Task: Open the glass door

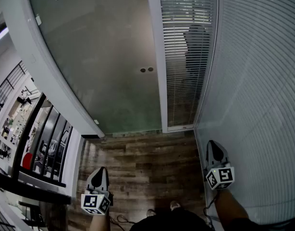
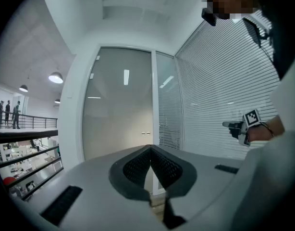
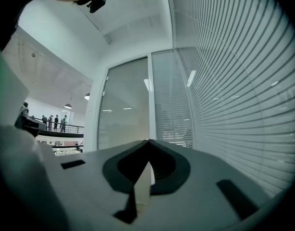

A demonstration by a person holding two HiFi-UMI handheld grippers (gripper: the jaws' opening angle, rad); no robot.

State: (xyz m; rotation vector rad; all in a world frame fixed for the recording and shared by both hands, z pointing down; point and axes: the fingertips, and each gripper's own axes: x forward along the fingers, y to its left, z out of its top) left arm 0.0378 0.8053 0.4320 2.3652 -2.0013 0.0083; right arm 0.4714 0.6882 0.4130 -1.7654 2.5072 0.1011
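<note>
I have the glass door (image 1: 109,57) straight ahead, sitting closed against its white frame (image 1: 159,57), with two small round fittings (image 1: 146,70) near its right edge. Neither gripper touches it; both hang well short of it above the wood floor (image 1: 142,162). The left gripper (image 1: 100,171) points level at the pane, its fingers (image 2: 133,170) together at the tips with nothing between them. The right gripper (image 1: 213,144) sits just beside the wall of blinds (image 1: 263,81) on my right, its fingers (image 3: 162,165) likewise together and empty. A dark railing (image 1: 46,143) runs along the left.
</note>
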